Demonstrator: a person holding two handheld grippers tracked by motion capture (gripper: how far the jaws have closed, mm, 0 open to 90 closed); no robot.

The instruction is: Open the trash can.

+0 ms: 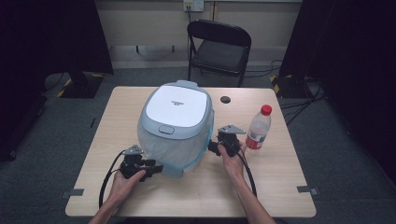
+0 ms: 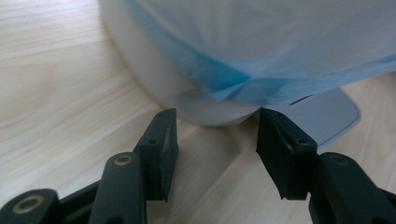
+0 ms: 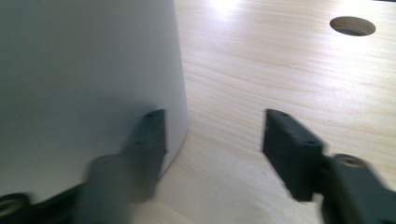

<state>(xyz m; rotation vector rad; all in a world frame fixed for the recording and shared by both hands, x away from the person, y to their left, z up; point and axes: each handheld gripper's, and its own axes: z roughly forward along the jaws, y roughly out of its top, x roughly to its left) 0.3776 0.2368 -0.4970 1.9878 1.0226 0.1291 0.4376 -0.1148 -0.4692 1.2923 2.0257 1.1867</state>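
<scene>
A rounded white and grey bin [image 1: 175, 126] with a closed lid stands mid-table, a pale blue bag [image 2: 224, 77] draped over its body. My left gripper [image 1: 156, 169] lies low at the bin's front left corner. In the left gripper view my left gripper [image 2: 215, 135] is open, its jaws just short of the bin's base and the bag's blue hem, with a grey pedal [image 2: 327, 116] behind the right jaw. My right gripper [image 1: 212, 147] is at the bin's right side. In its own view my right gripper [image 3: 210, 135] stands open, the left jaw against the white wall [image 3: 88, 84], bare wood between the jaws.
A water bottle [image 1: 258, 128] with a red cap stands upright just right of my right hand. A round cable hole [image 1: 225, 99] sits in the table behind the bin. A black folding chair [image 1: 218, 46] stands beyond the far edge.
</scene>
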